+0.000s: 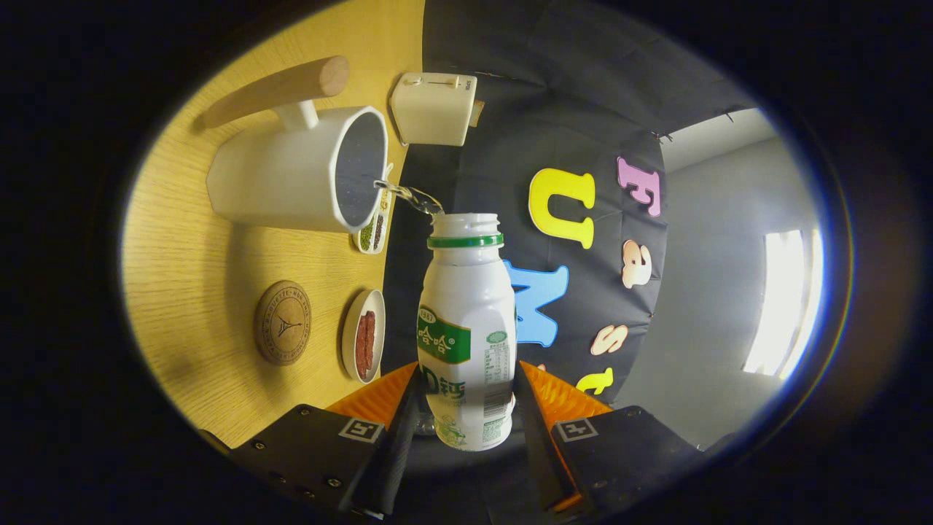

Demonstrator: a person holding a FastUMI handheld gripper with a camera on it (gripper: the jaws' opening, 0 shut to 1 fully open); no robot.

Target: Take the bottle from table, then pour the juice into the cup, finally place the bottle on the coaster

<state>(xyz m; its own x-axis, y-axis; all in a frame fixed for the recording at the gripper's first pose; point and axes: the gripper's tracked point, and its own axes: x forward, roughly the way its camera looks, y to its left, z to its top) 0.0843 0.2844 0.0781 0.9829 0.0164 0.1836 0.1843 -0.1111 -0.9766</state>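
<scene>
In the gripper view the whole scene is rolled on its side, so the light wooden worktop [197, 292] stands like a wall to the left of the fingers. The gripper [466, 430] has its two fingers closed part-way, one pressing on each side of the lower body of a white plastic bottle with a green label and a green neck ring [466, 328]. The bottle's open mouth points away from the fingers, toward the booth wall, and a thin clear stream of liquid [408, 195] runs from the mouth to the rim of a white mug-shaped cup with a dark inside [291, 179]. The cup's opening faces the bottle, and its white handle is on the far side.

Beyond the cup lies a pale wooden rolling-pin-like cylinder [280, 89], and just right of that is a small cream box-shaped appliance [434, 108]. Between the cup and the bottle's neck is a small white dish holding green and dark grains [373, 233]. Nearer the fingers, a round white dish with reddish-brown pieces [363, 344] sits on the worktop, and just left of it is a round brown cork coaster with a printed emblem [283, 322], bare and well apart from the bottle.
</scene>
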